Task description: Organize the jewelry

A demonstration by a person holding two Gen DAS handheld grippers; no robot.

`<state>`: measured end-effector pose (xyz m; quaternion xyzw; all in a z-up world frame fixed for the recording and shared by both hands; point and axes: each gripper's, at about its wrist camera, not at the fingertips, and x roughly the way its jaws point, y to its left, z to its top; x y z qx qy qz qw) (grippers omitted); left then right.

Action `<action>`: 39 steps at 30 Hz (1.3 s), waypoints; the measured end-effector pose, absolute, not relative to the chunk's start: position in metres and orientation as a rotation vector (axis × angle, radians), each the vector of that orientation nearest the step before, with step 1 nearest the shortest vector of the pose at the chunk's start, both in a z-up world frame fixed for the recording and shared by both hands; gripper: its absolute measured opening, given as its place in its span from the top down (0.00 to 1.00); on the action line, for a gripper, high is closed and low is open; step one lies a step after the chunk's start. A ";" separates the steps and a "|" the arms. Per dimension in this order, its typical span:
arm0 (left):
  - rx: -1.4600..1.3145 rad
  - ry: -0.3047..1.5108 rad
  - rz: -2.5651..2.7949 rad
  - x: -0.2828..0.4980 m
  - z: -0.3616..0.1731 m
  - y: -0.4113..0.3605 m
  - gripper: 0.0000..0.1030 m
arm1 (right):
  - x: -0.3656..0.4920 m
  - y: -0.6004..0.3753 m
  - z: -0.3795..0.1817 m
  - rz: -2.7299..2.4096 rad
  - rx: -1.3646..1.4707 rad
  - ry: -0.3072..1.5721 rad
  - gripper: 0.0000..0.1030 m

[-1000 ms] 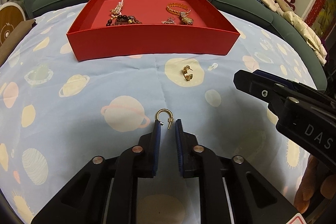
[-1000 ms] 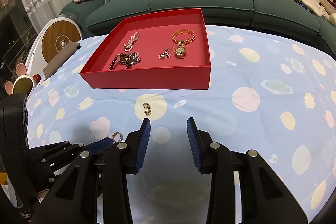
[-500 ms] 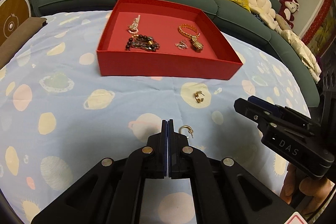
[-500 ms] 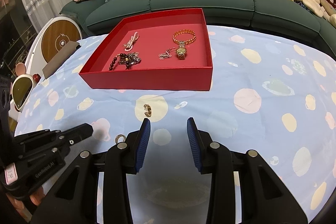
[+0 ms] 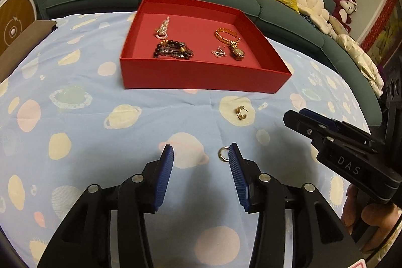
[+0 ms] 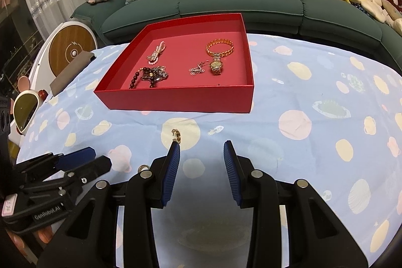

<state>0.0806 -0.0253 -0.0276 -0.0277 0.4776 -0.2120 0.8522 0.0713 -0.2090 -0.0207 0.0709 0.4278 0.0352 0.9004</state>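
Jewelry: a gold hoop earring lies on the cloth just inside the left gripper's right pad, jaws opening after pinching shut half a second ago. Only the left view shows it whole. Right gripper is apart, empty. Second earring lies midframe below the red tray, bare cloth around.

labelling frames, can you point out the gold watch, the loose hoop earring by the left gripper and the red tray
gold watch point(image 6: 216, 65), right wrist view, on its dial
hoop earring point(image 5: 223, 154), left wrist view, on its ring
red tray point(image 5: 201, 75), left wrist view, on its near wall
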 end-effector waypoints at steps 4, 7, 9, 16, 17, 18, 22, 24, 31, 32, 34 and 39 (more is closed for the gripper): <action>-0.012 1.021 -0.453 0.080 -0.040 -0.045 0.58 | 0.071 -0.213 -0.023 0.066 0.154 0.889 0.66; 0.033 1.010 -0.460 0.080 -0.044 -0.060 0.58 | 0.072 -0.217 -0.023 0.062 0.158 0.888 0.66; 0.065 1.001 -0.467 0.079 -0.047 -0.068 0.58 | 0.072 -0.221 -0.023 0.058 0.164 0.889 0.66; 0.111 0.989 -0.462 0.082 -0.055 -0.079 0.85 | 0.074 -0.225 -0.026 0.056 0.177 0.896 0.66; 0.106 0.990 -0.462 0.083 -0.055 -0.079 0.85 | 0.075 -0.224 -0.027 0.058 0.177 0.897 0.66; 0.100 0.991 -0.462 0.083 -0.055 -0.078 0.85 | 0.075 -0.224 -0.027 0.061 0.178 0.898 0.66; 0.074 1.003 -0.458 0.085 -0.053 -0.074 0.85 | 0.082 -0.217 -0.032 0.074 0.182 0.908 0.66; 0.063 1.006 -0.453 0.086 -0.052 -0.069 0.85 | 0.086 -0.210 -0.035 0.088 0.173 0.912 0.66; 0.024 1.005 -0.428 0.092 -0.046 -0.049 0.85 | 0.107 -0.187 -0.049 0.140 0.147 0.940 0.66; 0.019 1.006 -0.426 0.093 -0.046 -0.047 0.85 | 0.109 -0.185 -0.051 0.147 0.146 0.943 0.66; 0.009 1.013 -0.422 0.096 -0.046 -0.041 0.85 | 0.113 -0.180 -0.054 0.159 0.143 0.949 0.66; -0.006 1.021 -0.413 0.100 -0.048 -0.034 0.85 | 0.122 -0.171 -0.058 0.164 0.126 0.950 0.71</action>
